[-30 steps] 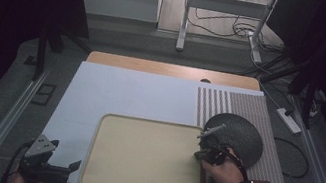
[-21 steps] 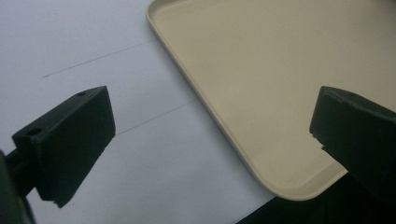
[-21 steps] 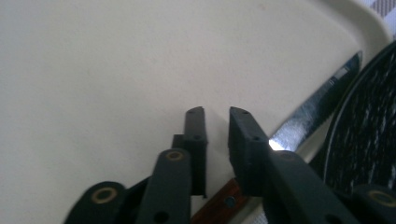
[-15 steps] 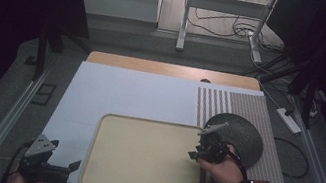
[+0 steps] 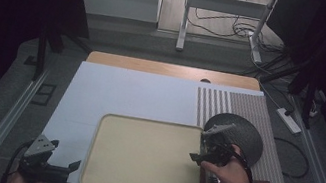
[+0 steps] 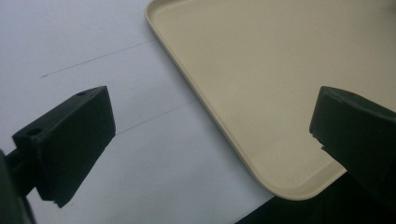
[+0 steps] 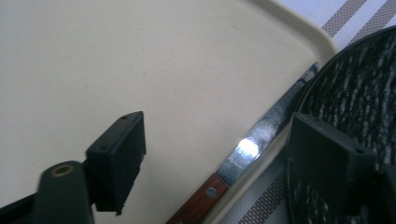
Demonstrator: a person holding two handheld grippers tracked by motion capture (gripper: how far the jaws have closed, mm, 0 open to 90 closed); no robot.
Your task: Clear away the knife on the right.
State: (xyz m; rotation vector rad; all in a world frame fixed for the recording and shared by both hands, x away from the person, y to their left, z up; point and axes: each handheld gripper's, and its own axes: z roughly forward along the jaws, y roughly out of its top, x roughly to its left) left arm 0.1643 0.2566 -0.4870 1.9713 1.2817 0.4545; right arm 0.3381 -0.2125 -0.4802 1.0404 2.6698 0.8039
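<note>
A beige tray [image 5: 138,163] lies at the table's front. A knife [image 7: 254,142] with a wooden handle [image 7: 198,198] rests inside it along the right rim [image 7: 299,25], and it shows in the high view as a dark strip [image 5: 200,181]. My right gripper [image 5: 196,156] hovers over that side. Its jaws have just been opening and now stand wide, with the knife lying free below them [image 7: 222,140]. My left gripper [image 5: 70,165] is open at the tray's front-left corner [image 6: 289,186], nothing between its jaws [image 6: 212,112].
A dark round plate [image 5: 239,135] sits on a striped placemat [image 5: 230,103] just right of the tray, close to my right gripper. A white sheet [image 5: 125,90] covers the table behind and left of the tray. A brown-handled item [image 5: 264,182] lies on the mat.
The right gripper's jaws have spread apart above the knife at the tray's right rim, and the hand has shifted slightly. The left gripper has stayed put.
</note>
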